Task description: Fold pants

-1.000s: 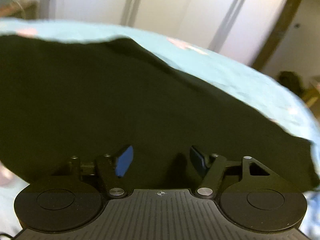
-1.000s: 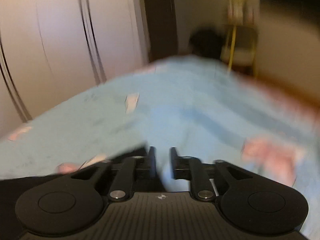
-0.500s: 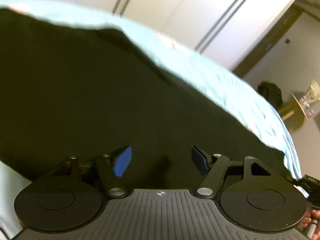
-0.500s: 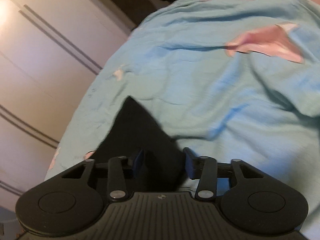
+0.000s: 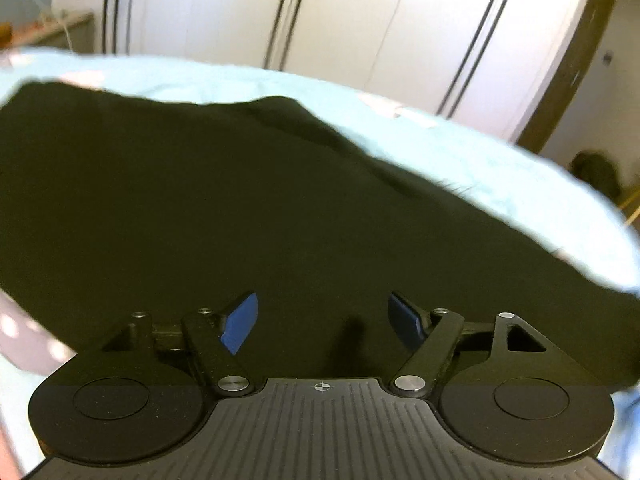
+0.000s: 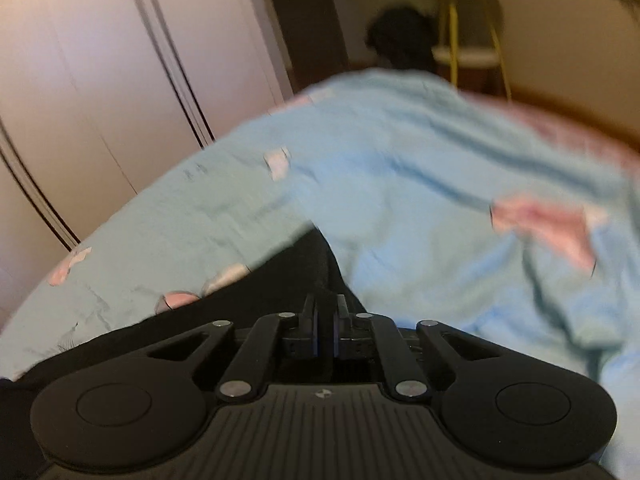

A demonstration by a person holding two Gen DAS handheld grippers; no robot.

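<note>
The black pants (image 5: 240,208) lie spread on a light blue bedsheet (image 5: 500,168) and fill most of the left wrist view. My left gripper (image 5: 322,320) is open just above the cloth, blue pads apart, holding nothing. In the right wrist view my right gripper (image 6: 325,312) is shut on a raised fold of the black pants (image 6: 304,268), which runs up between the two fingers and drapes off to the left.
The bedsheet (image 6: 420,184) has pink patches and wrinkles to the right. White wardrobe doors (image 5: 360,16) stand behind the bed. A dark bag (image 6: 400,40) and a yellow-legged stool (image 6: 468,52) stand beyond the bed's far end.
My right gripper was open around a corner of the pants half a second ago and has closed on it. My left gripper stays open over the pants, its view tilted.
</note>
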